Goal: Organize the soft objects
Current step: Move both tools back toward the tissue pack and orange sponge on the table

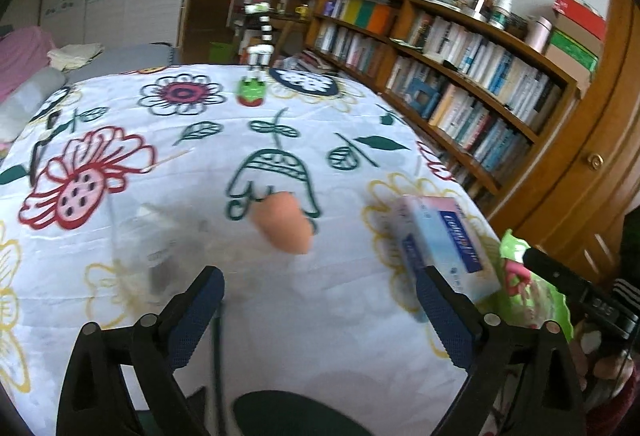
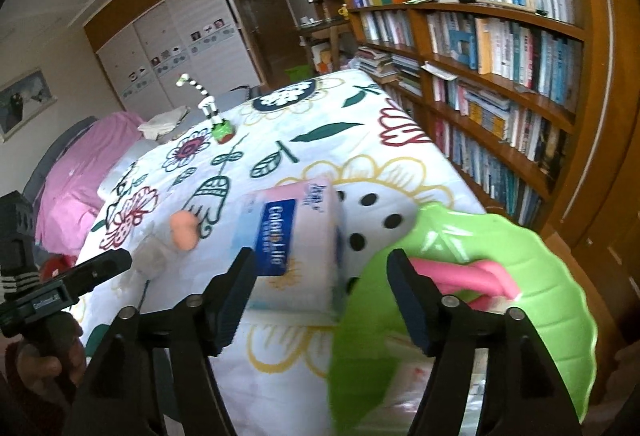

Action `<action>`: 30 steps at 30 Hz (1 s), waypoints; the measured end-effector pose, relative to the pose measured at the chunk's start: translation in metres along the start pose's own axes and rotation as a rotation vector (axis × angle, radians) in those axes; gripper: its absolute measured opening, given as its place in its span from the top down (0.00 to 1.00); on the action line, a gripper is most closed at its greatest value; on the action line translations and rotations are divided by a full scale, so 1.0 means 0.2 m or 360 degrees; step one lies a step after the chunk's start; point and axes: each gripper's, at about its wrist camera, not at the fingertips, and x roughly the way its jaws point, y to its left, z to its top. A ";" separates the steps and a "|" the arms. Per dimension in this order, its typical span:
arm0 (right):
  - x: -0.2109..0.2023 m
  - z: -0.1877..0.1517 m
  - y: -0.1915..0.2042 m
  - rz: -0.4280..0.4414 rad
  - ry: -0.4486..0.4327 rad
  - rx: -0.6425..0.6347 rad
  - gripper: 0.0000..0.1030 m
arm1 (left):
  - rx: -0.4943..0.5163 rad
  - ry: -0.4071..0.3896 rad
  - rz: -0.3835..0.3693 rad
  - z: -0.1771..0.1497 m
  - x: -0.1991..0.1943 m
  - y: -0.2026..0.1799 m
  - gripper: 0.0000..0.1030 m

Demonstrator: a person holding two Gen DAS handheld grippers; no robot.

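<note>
Right claw [image 2: 320,296] open; sponge [image 2: 185,232] seemingly upright.

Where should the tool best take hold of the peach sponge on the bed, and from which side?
Grip the peach sponge across its narrower waist, coming from above with the open left tool. It lies flat on the floral bedspread, clear of neighbours, and looks egg-shaped.
</note>
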 end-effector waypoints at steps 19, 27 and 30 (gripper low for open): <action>0.09 -0.04 0.37 0.0201 0.0046 -0.0219 0.28 | -0.0161 0.0010 0.0165 -0.07 -0.03 0.31 0.01; 0.13 -0.08 0.47 0.0242 0.0100 -0.0286 0.28 | -0.0170 0.0050 0.0170 -0.08 0.04 0.35 0.01; 0.14 -0.09 0.50 0.0255 0.0114 -0.0311 0.28 | -0.0174 0.0058 0.0172 -0.07 0.05 0.37 0.01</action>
